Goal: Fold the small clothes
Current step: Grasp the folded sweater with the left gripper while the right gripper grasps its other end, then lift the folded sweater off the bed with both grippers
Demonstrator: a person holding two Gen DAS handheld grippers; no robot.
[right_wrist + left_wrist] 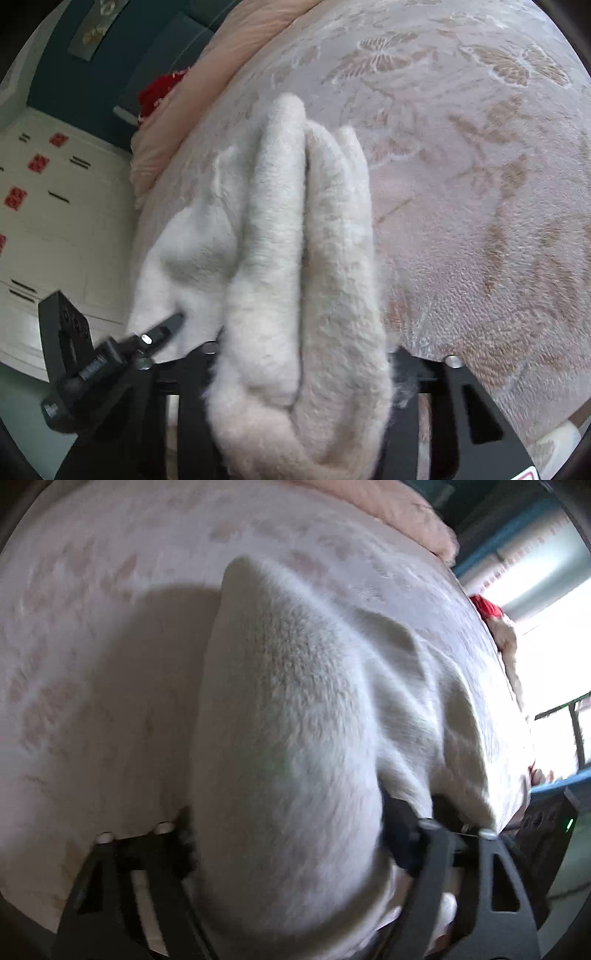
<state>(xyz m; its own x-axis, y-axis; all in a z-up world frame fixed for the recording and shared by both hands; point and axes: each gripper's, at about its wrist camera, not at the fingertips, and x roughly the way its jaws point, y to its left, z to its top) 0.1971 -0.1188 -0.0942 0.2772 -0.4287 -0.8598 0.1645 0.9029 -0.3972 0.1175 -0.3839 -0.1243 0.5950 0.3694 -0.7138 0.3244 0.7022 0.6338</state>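
A cream fluffy garment [280, 709] lies bunched on a pale floral bedspread [92, 635]. My left gripper [291, 823] is shut on a thick fold of it; the fleece hides the fingertips. In the right wrist view the same garment [295, 236] is gathered in long folds running away from the camera. My right gripper [303, 369] is shut on its near end, fingertips buried in the fleece. The left gripper [162, 332] shows at the lower left, holding the garment's left edge.
A pink quilt [207, 85] lies along the far edge of the bedspread [480, 184], with a red item [162, 92] beside it. White drawers [55, 206] stand past the bed's left side. A bright window [546, 635] is at the right.
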